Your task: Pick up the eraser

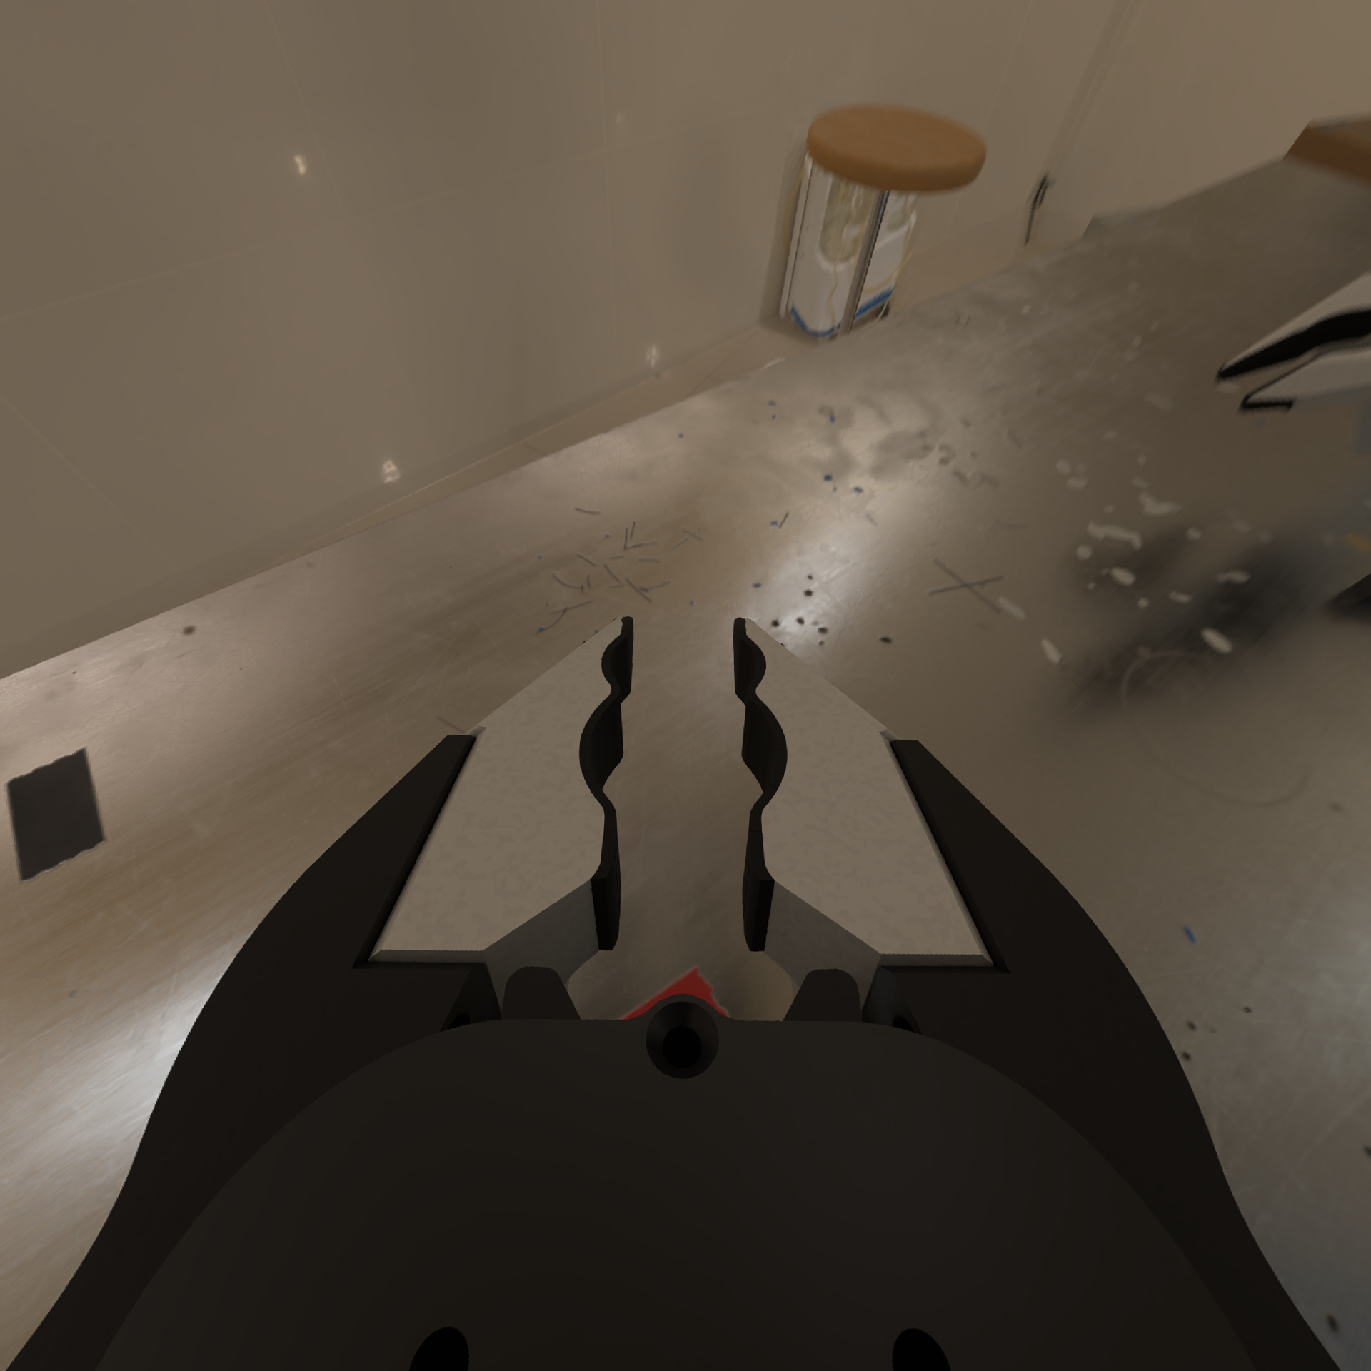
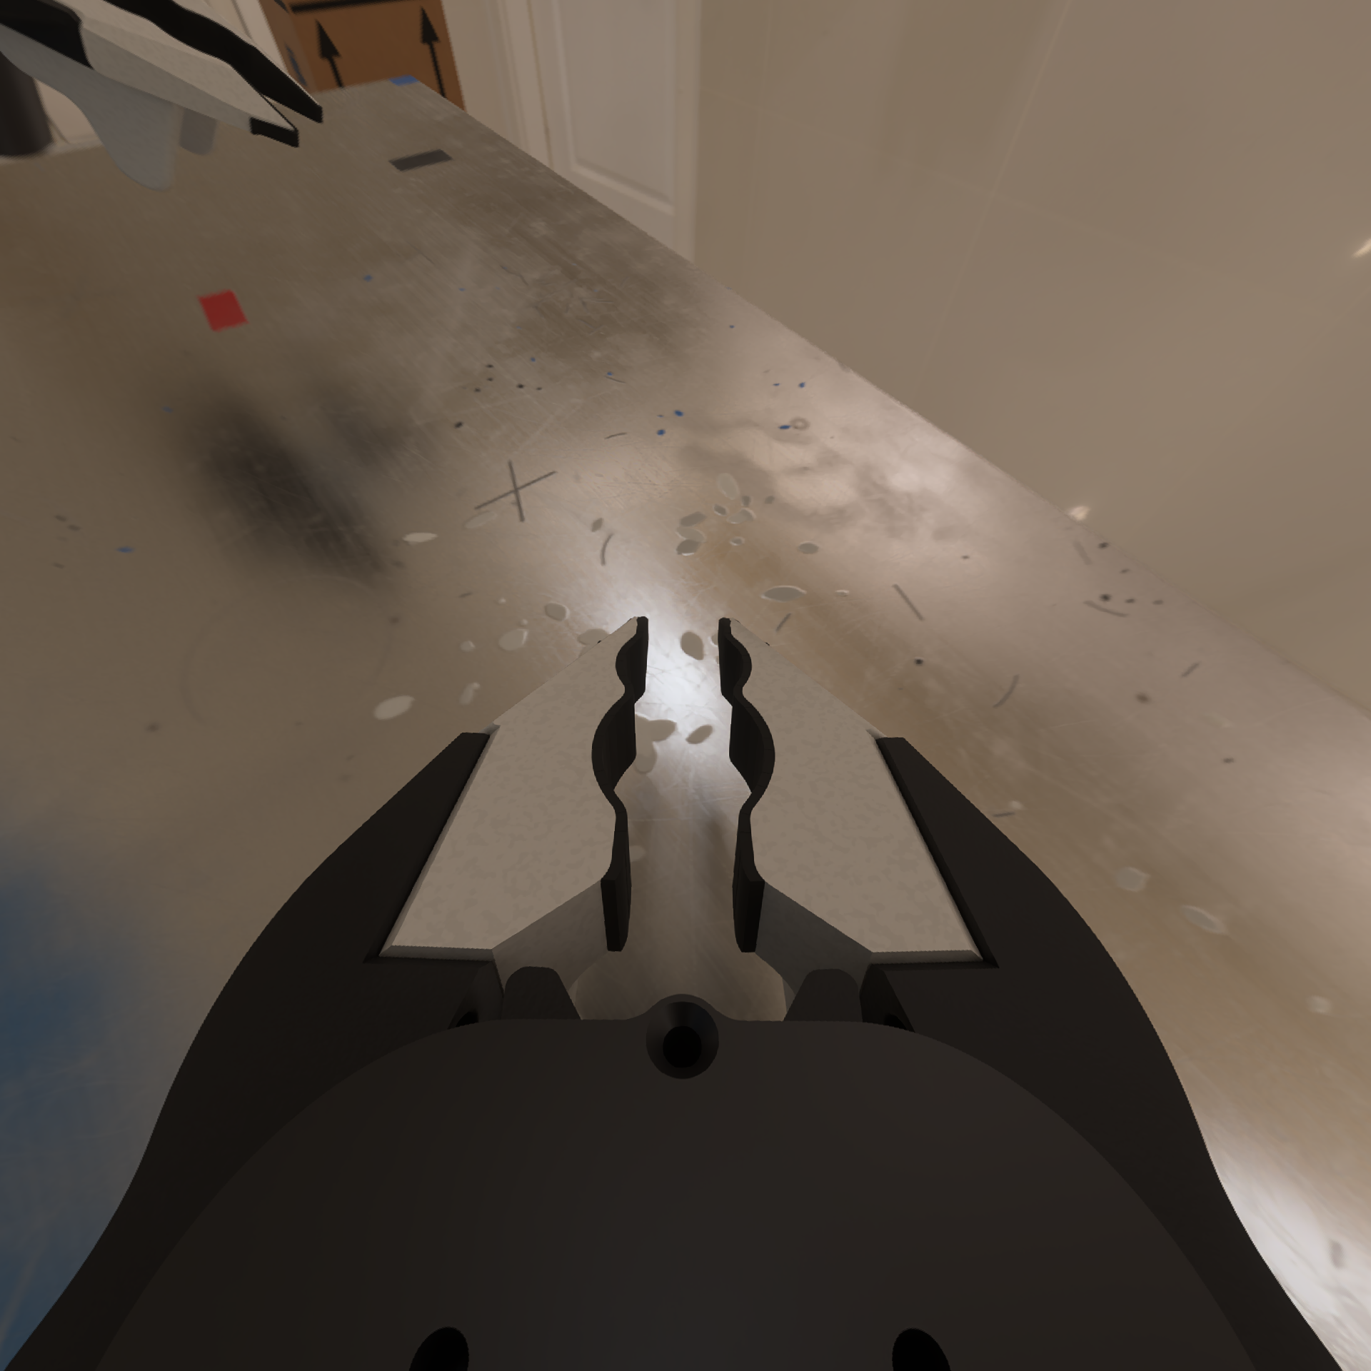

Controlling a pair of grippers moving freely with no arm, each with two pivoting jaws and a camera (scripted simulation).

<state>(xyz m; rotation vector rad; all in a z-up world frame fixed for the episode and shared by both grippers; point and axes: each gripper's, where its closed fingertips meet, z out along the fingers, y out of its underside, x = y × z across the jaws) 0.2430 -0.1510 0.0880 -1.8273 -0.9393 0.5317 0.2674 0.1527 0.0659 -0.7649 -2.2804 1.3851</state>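
Observation:
The eraser (image 2: 222, 309) is a small flat red block lying on the worn metal tabletop (image 2: 816, 668), far to the upper left in the right wrist view. In the left wrist view only a red sliver of the eraser (image 1: 686, 994) shows low between the finger bases, below and behind the fingertips. My left gripper (image 1: 682, 630) is open and empty above the table; it also shows in the right wrist view (image 2: 285, 122) at the top left, above and beyond the eraser. My right gripper (image 2: 682, 630) is open and empty, well away from the eraser.
A stool with a round wooden seat (image 1: 895, 152) stands by the wall past the table's far edge. A dark rectangular patch (image 1: 56, 812) lies on the table at the left. A brown cardboard box (image 2: 371, 44) and a white door (image 2: 616, 111) stand behind the table.

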